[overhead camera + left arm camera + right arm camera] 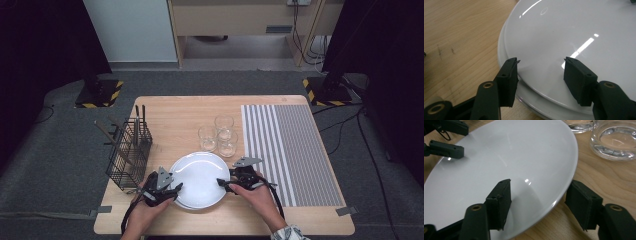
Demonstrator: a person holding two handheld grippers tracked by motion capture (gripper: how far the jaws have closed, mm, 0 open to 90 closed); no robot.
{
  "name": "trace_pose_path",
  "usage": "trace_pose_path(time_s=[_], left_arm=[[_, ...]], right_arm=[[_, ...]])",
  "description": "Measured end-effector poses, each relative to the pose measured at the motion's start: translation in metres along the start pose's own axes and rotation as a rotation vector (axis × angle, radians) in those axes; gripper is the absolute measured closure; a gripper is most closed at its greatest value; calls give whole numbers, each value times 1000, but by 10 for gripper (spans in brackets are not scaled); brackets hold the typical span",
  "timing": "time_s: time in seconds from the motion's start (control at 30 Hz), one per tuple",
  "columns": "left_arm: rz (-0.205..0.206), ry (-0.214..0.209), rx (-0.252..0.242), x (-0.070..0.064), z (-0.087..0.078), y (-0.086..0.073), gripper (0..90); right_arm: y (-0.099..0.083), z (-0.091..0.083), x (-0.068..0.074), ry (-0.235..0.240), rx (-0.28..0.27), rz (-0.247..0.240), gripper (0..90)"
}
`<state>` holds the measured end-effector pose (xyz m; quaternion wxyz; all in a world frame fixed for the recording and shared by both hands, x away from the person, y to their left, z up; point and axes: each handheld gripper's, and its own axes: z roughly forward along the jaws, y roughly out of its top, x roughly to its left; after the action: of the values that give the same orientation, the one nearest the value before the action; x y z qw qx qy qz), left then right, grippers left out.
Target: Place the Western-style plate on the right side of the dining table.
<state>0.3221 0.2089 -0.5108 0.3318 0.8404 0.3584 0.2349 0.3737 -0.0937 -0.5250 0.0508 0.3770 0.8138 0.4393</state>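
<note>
While both your grippers, left gripper point(172, 190) and right gripper point(223, 184), straddle the top plate point(200, 177) rim unclenched, uneven closing could slide it off the stack.

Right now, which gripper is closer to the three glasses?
Right. The right gripper sits at the plate's right edge, just below the glasses; the left gripper is at the plate's left edge, farther away.

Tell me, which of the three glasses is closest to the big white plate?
The front right glass, nearest the person. It sits just off the plate's far rim, beyond the right claw. The other two glasses stand farther back.
</note>
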Motion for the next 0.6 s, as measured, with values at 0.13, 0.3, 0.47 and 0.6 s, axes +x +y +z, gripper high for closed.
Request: trace_pose_path(time_s=[0.13, 0.3, 0.47, 0.6], left_arm=[[-3, -1, -8, 0, 1, -1, 437], [-29, -10, -11, 1, 1, -3, 433], [-48, -15, -7, 3, 2, -3, 417], [-56, -24, -9, 3, 4, -3, 411]], right_arm=[[1, -1, 0, -2, 6, 9, 432], [4, -6, -2, 4, -23, 21, 493], [9, -11, -1, 20, -65, 32, 543], [17, -15, 1, 26, -65, 22, 538]])
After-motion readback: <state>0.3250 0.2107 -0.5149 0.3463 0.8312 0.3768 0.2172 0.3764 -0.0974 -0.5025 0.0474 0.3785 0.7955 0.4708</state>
